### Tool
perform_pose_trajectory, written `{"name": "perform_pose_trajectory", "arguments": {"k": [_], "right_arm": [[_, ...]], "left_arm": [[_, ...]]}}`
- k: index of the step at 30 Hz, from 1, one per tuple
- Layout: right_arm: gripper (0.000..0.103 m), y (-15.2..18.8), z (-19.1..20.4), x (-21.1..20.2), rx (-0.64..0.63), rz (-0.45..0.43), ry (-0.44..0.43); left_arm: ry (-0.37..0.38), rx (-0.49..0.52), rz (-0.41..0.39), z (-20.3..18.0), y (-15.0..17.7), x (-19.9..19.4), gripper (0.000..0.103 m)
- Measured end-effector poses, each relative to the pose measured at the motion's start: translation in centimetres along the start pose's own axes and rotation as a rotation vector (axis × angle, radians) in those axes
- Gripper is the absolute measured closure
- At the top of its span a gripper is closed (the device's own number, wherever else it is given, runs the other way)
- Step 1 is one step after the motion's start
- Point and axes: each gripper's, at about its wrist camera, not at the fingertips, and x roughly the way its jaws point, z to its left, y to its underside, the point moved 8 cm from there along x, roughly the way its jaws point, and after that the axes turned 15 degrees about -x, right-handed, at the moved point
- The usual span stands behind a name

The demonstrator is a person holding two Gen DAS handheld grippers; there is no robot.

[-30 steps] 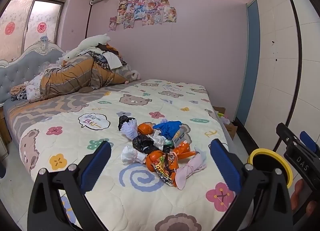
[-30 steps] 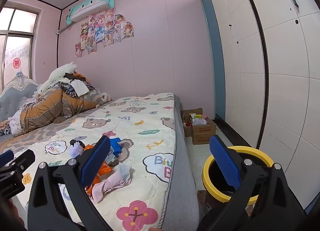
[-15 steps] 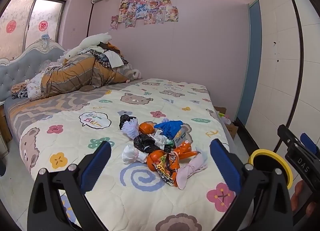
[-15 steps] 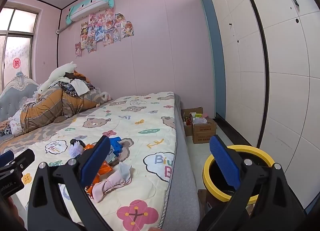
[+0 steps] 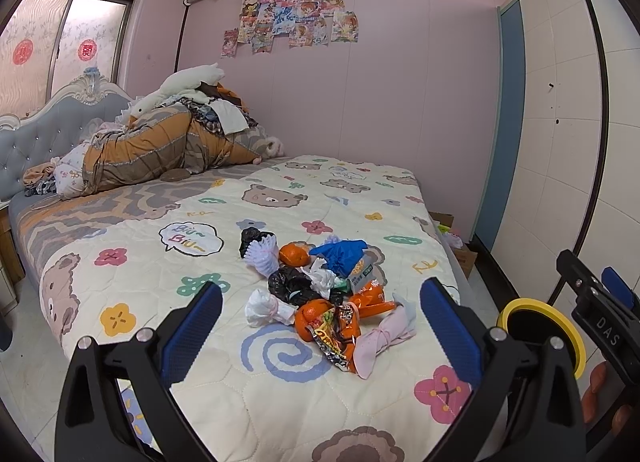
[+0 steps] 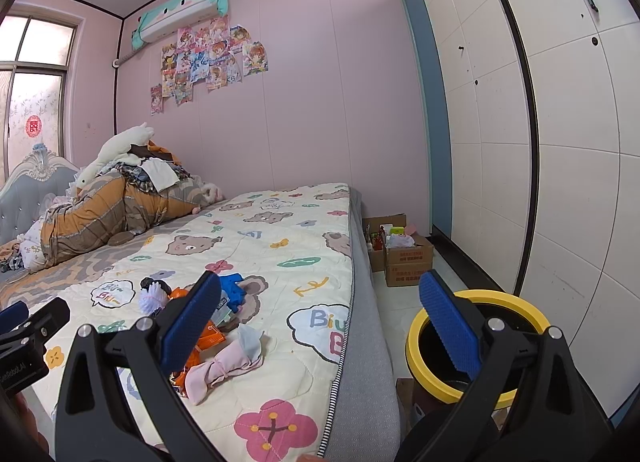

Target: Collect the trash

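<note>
A pile of trash lies on the bed's patterned quilt: orange wrappers, a black bag, white tissue, a blue bag and a pink wad. It also shows in the right wrist view. A yellow-rimmed bin stands on the floor right of the bed, also in the left wrist view. My left gripper is open and empty, just short of the pile. My right gripper is open and empty, over the bed's right edge between pile and bin.
Piled bedding and plush toys lie at the headboard end. Cardboard boxes stand on the floor by the far wall. A white wardrobe runs along the right. A narrow floor strip separates bed and wardrobe.
Both views have shifted only slightly; the left gripper has eased a little closer to the pile. Both grippers stay open and empty.
</note>
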Motion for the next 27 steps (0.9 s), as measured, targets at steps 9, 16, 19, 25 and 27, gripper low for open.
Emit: {"name": "perform_pose_trajectory", "arguments": {"k": [9,16,19,25,27], "right_arm": [[0.008,0.01,0.02,0.08,0.001,0.001,0.001],[0.008,0.0,-0.02,0.11,0.002,0.003,0.0],[0.008,0.0,0.0,0.12,0.0,0.004,0.0],[0.008,0.06,-0.05,0.05,0.002,0.006,-0.003],[0.008,0.06,-0.05,0.07,0.0,0.007,-0.003]], "left_arm": [[0.0,0.0,0.001,-0.01,0.0,0.04,0.007],[-0.001,0.001,0.002,0.03,0.03,0.08,0.007],[0.0,0.001,0.003,0.03,0.02,0.1,0.007],[0.0,-0.003,0.006,0.43,0.33,0.19,0.007],[0.0,-0.004,0.007,0.54,0.39,0.16,0.007]]}}
